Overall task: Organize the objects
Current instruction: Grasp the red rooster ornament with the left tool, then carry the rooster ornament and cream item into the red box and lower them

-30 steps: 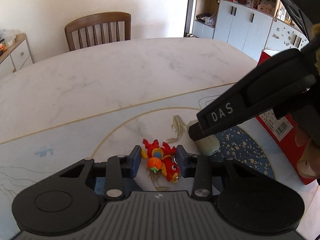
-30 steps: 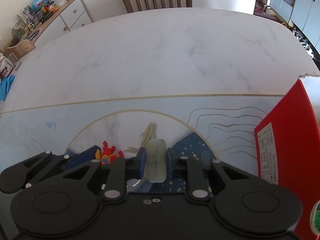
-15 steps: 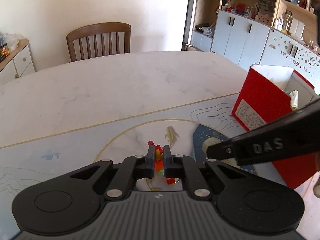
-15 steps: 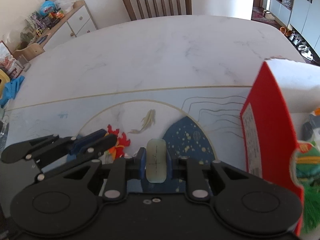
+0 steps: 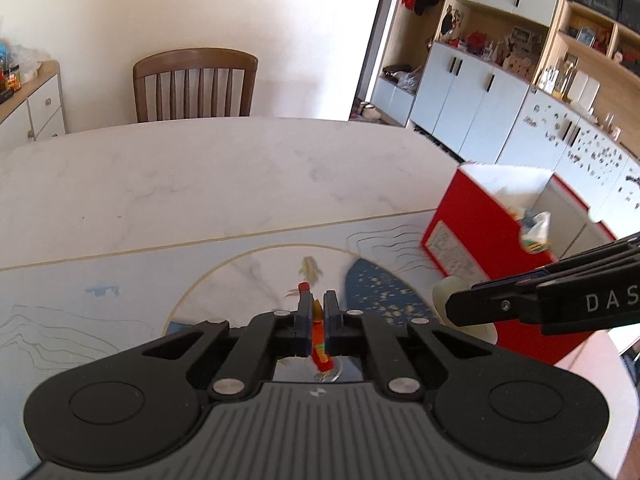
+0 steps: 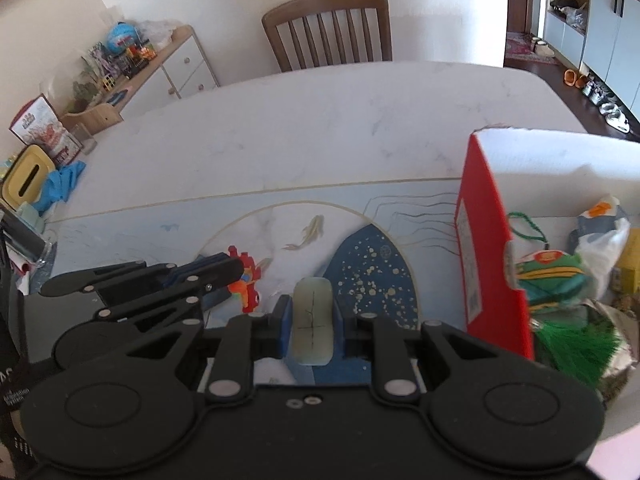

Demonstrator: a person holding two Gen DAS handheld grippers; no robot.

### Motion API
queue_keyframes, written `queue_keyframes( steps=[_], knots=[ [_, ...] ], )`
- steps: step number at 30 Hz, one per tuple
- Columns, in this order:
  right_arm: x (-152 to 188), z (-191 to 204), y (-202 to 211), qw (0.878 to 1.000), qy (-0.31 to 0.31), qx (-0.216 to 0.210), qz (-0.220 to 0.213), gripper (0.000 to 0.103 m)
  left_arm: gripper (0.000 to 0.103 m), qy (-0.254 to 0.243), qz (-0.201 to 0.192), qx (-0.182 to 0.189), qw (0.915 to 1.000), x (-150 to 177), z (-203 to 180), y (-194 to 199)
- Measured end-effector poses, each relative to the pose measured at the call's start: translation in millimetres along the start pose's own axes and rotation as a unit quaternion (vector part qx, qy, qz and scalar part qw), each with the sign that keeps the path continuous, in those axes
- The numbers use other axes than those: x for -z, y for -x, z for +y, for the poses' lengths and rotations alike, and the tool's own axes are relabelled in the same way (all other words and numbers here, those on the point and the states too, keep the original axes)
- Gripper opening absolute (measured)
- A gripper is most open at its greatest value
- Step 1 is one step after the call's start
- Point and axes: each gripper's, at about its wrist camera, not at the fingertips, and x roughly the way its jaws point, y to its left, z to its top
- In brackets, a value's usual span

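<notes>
My left gripper (image 5: 317,312) is shut on a small red and orange dragon toy (image 5: 319,336) and holds it above the table mat; the toy also shows in the right wrist view (image 6: 245,285). My right gripper (image 6: 311,320) is shut on a pale green oblong block (image 6: 312,322), lifted above the mat; the block also shows in the left wrist view (image 5: 444,296). A red cardboard box (image 6: 486,256) with a white inside stands open at the right; it also shows in the left wrist view (image 5: 476,216). It holds a green tasselled item (image 6: 560,280) and a plastic bag (image 6: 604,236).
A printed mat (image 6: 372,264) with a blue dotted shape and fish covers the near part of the marble table (image 6: 320,128). A wooden chair (image 6: 328,28) stands at the far edge. A yellow box (image 6: 28,178) and a blue cloth (image 6: 60,184) lie at the left.
Both grippers have risen from the mat with their objects. The left gripper shut on the dragon toy and lifted it. The red box has come into fuller view.
</notes>
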Motion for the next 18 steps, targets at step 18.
queue_keyframes(
  steps=[18],
  knots=[
    [7,-49,63,0.999,-0.014,0.007,-0.05,0.02,0.004,-0.034,-0.03,0.051,0.9977,-41,-77,48]
  ],
)
